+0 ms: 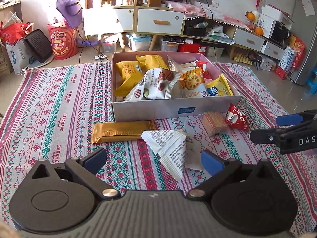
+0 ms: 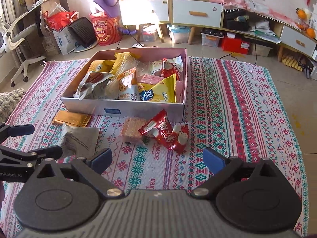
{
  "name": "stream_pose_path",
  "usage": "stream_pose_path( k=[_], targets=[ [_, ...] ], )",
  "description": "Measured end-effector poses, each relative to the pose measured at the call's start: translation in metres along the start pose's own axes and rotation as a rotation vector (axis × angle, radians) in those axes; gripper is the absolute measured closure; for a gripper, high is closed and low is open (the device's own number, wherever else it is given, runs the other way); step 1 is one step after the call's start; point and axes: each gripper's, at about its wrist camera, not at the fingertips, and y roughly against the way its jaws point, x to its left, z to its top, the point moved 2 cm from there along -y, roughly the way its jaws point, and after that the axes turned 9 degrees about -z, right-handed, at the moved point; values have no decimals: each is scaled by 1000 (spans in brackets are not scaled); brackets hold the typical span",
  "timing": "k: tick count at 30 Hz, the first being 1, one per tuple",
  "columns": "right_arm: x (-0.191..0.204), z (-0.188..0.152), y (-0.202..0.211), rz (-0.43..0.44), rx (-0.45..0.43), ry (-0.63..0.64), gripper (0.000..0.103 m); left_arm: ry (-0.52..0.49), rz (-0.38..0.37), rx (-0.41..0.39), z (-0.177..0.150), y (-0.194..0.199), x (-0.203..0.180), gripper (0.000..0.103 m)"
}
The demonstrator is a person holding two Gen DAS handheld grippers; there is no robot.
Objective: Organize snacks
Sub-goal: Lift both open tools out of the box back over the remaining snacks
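Observation:
A cardboard box [image 1: 170, 109] [image 2: 138, 107] on the patterned cloth holds several snack packets. In front of it lie a gold bar wrapper [image 1: 122, 131] [image 2: 71, 119], a white printed packet [image 1: 170, 148] [image 2: 79, 140], a clear pack of wafers [image 1: 215, 123] [image 2: 131, 129] and red packets [image 1: 237, 119] [image 2: 166, 132]. My left gripper [image 1: 153, 161] is open, with the white packet between its fingers. My right gripper [image 2: 157, 158] is open and empty, just short of the red packets. Each gripper also shows at the edge of the other's view: the right [image 1: 285, 129], the left [image 2: 23, 144].
The patterned cloth [image 1: 59, 103] [image 2: 237, 99] covers the table. Behind it on the floor stand cabinets [image 1: 158, 19], storage bins, a red Lay's bag [image 1: 61, 41] and an office chair [image 2: 17, 39].

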Motion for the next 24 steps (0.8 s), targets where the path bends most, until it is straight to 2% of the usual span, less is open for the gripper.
stream_pose_path(
  k=[8,16,20,24],
  targets=[
    [-14,-5,-16,-43,28,-27,5,93,-76,-7,-2,-15,0,0],
    [-10,-2,-28,-66,30,14,5,128,-95,-7,0,-27,-4,1],
    [-9,1,-37,-102,19,41,5,133,-100,-3,2,-31,-6,5],
    [-8,5,-48,-94,8,85,6,130,-93,8,2,-33,-7,12]
  ],
)
